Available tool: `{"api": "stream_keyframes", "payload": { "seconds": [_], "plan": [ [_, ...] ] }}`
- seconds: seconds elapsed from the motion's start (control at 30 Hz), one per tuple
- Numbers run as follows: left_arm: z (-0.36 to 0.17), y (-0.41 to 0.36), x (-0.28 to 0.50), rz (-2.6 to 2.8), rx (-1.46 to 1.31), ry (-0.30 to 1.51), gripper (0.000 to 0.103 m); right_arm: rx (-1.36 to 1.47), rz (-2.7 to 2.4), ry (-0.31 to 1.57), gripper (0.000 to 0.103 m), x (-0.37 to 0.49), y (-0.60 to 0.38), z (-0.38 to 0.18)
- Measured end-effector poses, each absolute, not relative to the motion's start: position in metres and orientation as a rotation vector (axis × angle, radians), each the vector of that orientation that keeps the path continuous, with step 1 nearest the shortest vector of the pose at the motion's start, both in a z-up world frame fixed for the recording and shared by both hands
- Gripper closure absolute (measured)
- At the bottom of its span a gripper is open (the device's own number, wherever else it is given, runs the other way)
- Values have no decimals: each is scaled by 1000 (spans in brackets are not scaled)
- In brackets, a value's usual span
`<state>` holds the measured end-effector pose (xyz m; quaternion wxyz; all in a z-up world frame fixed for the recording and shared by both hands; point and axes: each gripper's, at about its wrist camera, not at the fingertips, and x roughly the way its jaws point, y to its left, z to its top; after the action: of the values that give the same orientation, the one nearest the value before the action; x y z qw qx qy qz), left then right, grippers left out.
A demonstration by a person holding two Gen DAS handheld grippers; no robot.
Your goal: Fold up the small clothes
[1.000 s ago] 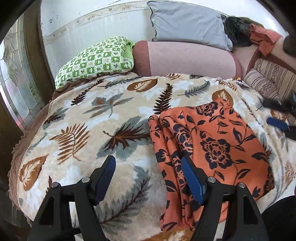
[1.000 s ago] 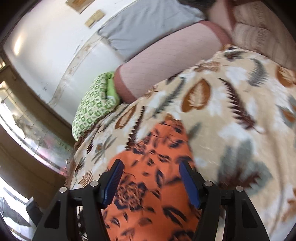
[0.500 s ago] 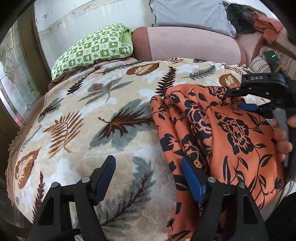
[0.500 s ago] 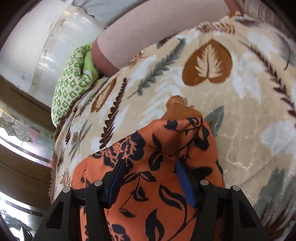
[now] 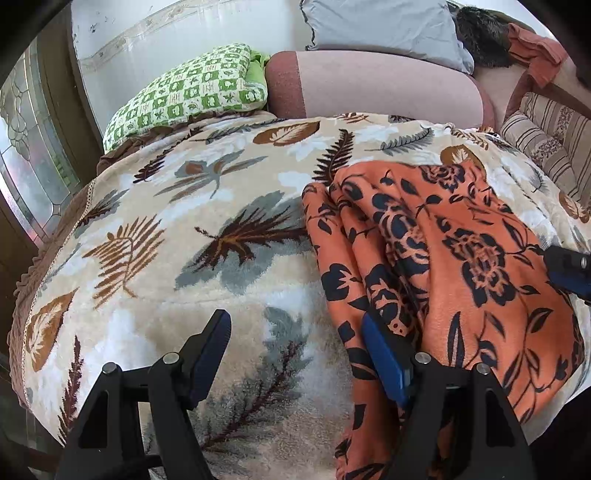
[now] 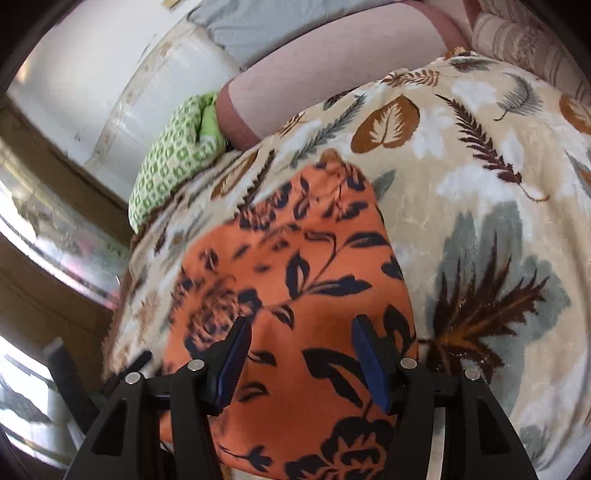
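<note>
An orange garment with a dark floral print (image 5: 461, 258) lies folded on the leaf-patterned blanket (image 5: 207, 229); it also shows in the right wrist view (image 6: 306, 280). My left gripper (image 5: 295, 350) is open and empty, low over the blanket at the garment's left edge, its right finger touching the cloth. My right gripper (image 6: 301, 354) is open and empty just above the garment's near part. Its blue-padded finger shows at the right edge of the left wrist view (image 5: 569, 269).
A green checked pillow (image 5: 192, 92), a pink bolster (image 5: 373, 88) and a grey pillow (image 5: 380, 26) lie at the head of the bed by the white wall. Striped cushions (image 5: 546, 136) lie at the right. A glass door (image 5: 26, 155) stands to the left.
My right gripper, which reached over the garment's far corner half a second ago, has pulled back toward the near side. The left gripper has barely moved.
</note>
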<state>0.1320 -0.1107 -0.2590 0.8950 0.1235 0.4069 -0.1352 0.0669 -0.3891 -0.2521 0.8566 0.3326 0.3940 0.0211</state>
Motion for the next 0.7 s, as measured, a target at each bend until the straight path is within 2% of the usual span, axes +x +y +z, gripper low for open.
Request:
{"api": "stream_keyframes", "payload": {
  "seconds": [0.17,0.4,0.57,0.7],
  "plan": [
    [-264,-111,132,-267,264,856,29,599,28,840,42,67,-378,-247],
    [-246,-107,118,-249,283,852,28,610,-2,752,42,28,-372,-224],
    [-227,-100,104,-228,240,834,27,563,-19,892,41,29,-359,-251],
    [-201,-97,92,-225,240,783,26,571,-1,865,41,23,-360,-235]
  ]
}}
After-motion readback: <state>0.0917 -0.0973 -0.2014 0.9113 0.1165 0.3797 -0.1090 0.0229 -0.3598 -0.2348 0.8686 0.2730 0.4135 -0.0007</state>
